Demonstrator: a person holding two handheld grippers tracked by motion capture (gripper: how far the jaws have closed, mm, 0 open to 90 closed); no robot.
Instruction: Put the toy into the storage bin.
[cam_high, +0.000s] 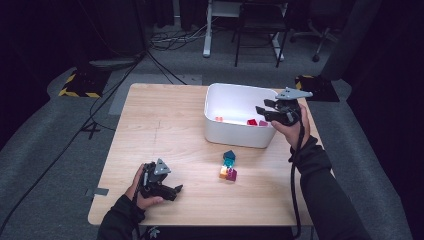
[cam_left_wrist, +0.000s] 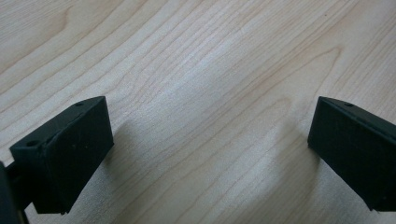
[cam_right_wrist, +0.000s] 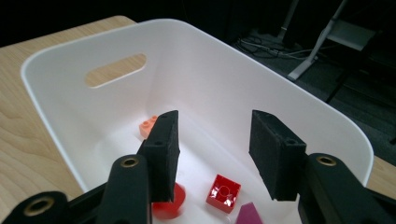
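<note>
White plastic bin (cam_high: 240, 131) at one o'clock, holding three bricks (cam_right_wrist: 224, 192); my right gripper (cam_right_wrist: 215, 149) hangs over it, jaws parted and empty, as after a drop; brick cluster (cam_high: 228, 166) waits mid-table; left gripper (cam_high: 167, 187) idle at seven o'clock, released

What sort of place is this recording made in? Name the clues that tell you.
Probably a lab or studio: a wooden table stands on grey carpet amid dark curtains, cables trail across the floor, and hazard-striped stand bases flank the table.
</note>
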